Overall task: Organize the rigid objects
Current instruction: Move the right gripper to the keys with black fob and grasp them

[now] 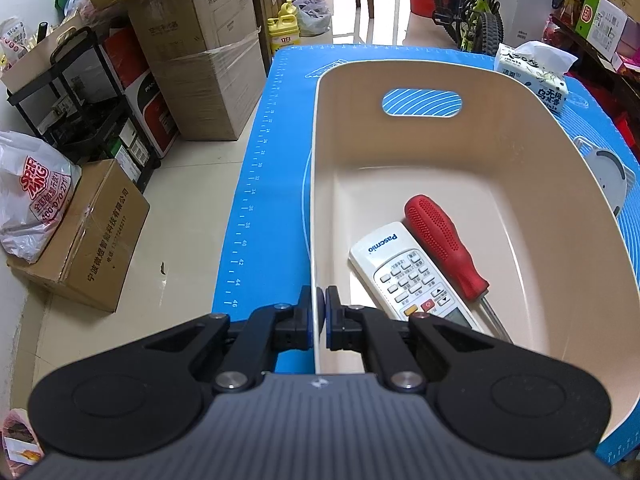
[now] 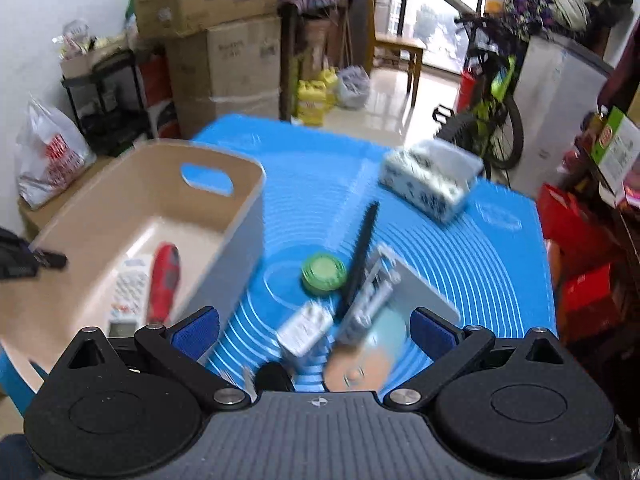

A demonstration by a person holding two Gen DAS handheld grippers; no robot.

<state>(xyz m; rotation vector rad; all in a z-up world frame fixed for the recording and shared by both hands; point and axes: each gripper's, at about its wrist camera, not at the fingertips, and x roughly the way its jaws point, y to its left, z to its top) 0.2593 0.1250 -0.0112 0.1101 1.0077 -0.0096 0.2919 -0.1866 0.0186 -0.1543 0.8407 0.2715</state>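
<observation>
A beige plastic bin [image 1: 400,80] with a handle cut-out sat on a blue ruled mat [image 1: 256,184] covering the bench. Inside it, at the near end, a white remote control [image 1: 404,272] lay touching a red-handled screwdriver [image 1: 444,240] on its right. The left tool [image 1: 322,304] was closed, pinching the bin's near left rim between its pads.

To the right of the bin, loose items waited on the mat: a green round lid [image 2: 323,271], a black comb [image 2: 360,256], a small white plug-like block [image 2: 305,328] and a pale gadget with a round face [image 2: 384,312], all blurred. A tissue pack [image 2: 430,182] sat farther off. The right tool [image 2: 316,334] hung above them, jaws spread wide and empty.

The next pick probably called for centring one item between the pads, lowering squarely, and keeping the bin steadied.
</observation>
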